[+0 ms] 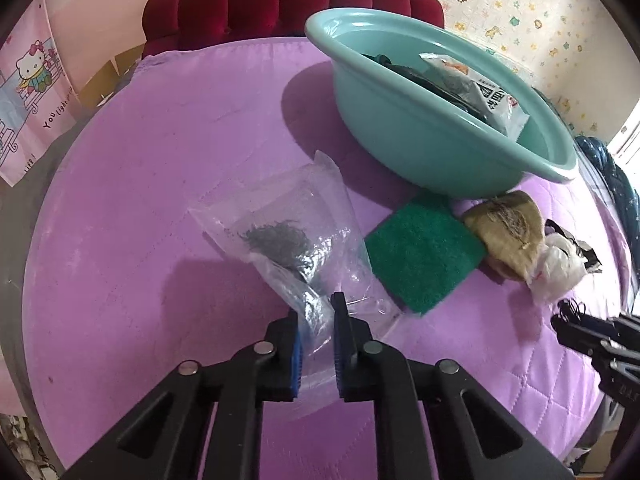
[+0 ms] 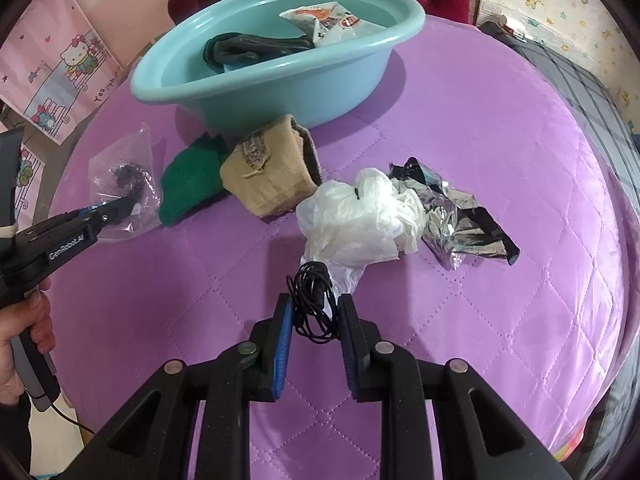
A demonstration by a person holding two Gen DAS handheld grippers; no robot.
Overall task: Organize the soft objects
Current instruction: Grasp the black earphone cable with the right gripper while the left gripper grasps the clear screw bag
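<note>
My left gripper (image 1: 316, 316) is shut on the near end of a clear plastic bag (image 1: 288, 232) that holds dark shreds and lies on the purple quilt (image 1: 140, 200). In the right wrist view the same gripper (image 2: 130, 206) pinches that bag (image 2: 124, 176) at the left. My right gripper (image 2: 316, 304) is shut on a small coil of black cable (image 2: 312, 300), low over the quilt. Just beyond it lie a crumpled white plastic bag (image 2: 360, 216), a foil wrapper (image 2: 460, 220), a beige cloth (image 2: 272, 184) and a green scouring pad (image 2: 188, 184).
A teal basin (image 2: 280, 100) stands behind the pile, with a dark glove (image 2: 248, 50) and a snack packet (image 2: 332, 24) inside. A red headboard (image 1: 292, 8) backs the bed. A hand (image 2: 24, 340) holds the left tool. A dark checked blanket (image 2: 580, 92) lies at the right.
</note>
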